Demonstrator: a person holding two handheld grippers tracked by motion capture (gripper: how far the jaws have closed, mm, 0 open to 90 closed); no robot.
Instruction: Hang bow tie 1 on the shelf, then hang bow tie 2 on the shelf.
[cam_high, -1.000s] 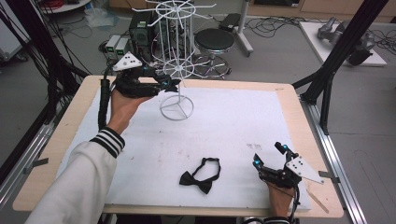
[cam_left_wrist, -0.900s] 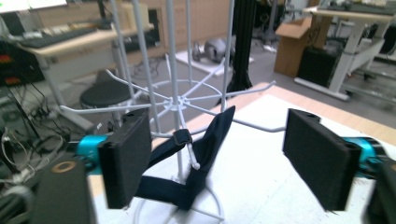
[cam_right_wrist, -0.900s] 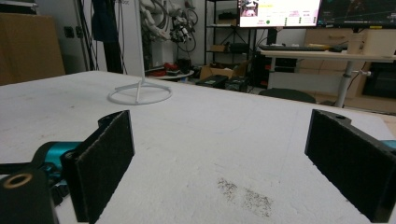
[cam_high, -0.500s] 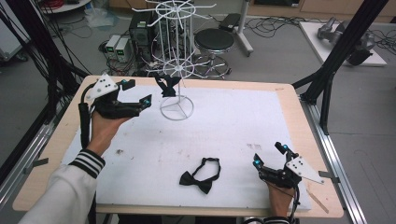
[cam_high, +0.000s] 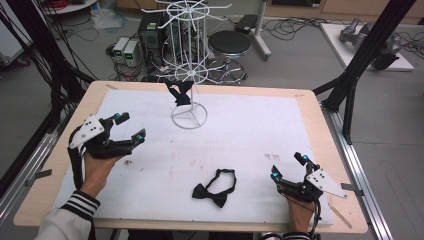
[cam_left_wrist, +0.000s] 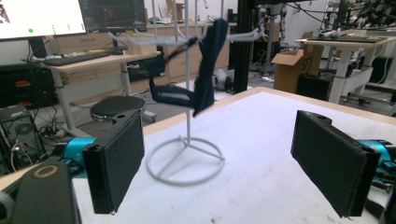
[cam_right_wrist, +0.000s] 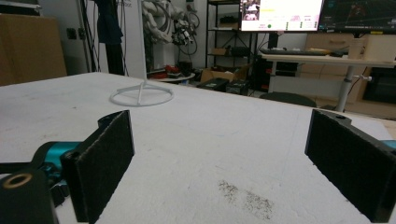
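Our left gripper (cam_high: 129, 126) sits over the left part of the white table mat (cam_high: 250, 130), its jaws spread wide with nothing between them; they have just been opening. From the left gripper view we see both black pads (cam_left_wrist: 119, 163) standing far apart, and beyond them the white wire display rack (cam_left_wrist: 187, 154), whose ring base rests on the mat. A dark bow tie (cam_left_wrist: 205, 70) hangs from one of the rack's arms, its strap trailing to the side. In the high view that hung bow tie (cam_high: 180, 92) shows just above the ring base, near the far edge of the table, well apart from our left gripper.

Our right gripper (cam_high: 287, 167) rests near the front right corner of the mat, held in our right hand (cam_high: 299, 215), and its jaws also stand wide and empty. In the right gripper view we see bare mat between the pads (cam_right_wrist: 105, 163), a patch of dark specks (cam_right_wrist: 247, 198) on the mat ahead, and the rack's ring base (cam_right_wrist: 141, 97) farther off.

A second black bow tie (cam_high: 214, 187) lies flat on the mat near the front edge, between our two grippers and nearer the right one, touching neither. Its strap loops behind the bow. Our left hand (cam_high: 97, 167), in a striped cuff (cam_high: 80, 210), grips the left gripper from below.
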